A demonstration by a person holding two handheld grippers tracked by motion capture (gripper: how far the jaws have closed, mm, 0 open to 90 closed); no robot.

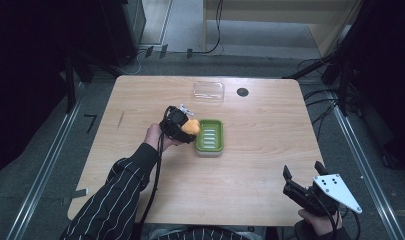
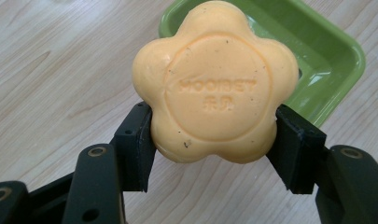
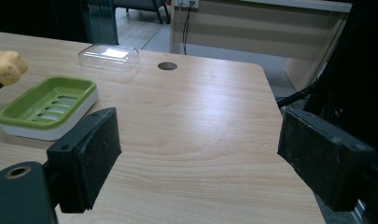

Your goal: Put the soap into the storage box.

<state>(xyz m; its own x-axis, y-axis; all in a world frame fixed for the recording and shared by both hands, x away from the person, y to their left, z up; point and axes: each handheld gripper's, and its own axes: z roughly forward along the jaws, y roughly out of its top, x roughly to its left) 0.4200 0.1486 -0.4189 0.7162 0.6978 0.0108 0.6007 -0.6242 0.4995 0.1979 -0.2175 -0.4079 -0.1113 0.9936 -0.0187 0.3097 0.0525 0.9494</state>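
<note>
Soap [image 2: 213,84], orange and flower-shaped, sits clamped between the fingers of the left gripper [image 1: 182,121], one pad on each side of its scalloped edge, with its stamped face turned to that gripper's camera. In the high view it hangs just at the left edge of the green soap dish [image 1: 210,135], not yet over the slotted tray.

The step in hand looks like setting the soap into the dish. To do it well, I would carry the soap further across until it is centred over the tray, tip it flat so the broad face meets the slots, lower it until it rests, and only then spread the fingers. The grip is on curved lobes, so a slip is possible if the hold is loosened while the soap is above the rim; a drop there could leave it leaning on the edge or sliding onto the wooden surface [image 1: 250,165].

The right gripper [image 1: 305,175] waits near the front right corner of the surface, its fingers spread wide with nothing between them, well apart from the dish. A clear plastic lid [image 1: 208,92] lies behind the dish toward the far edge, and a small dark round hole [image 1: 242,92] sits just beside it. Neither lies on the path to the dish.
</note>
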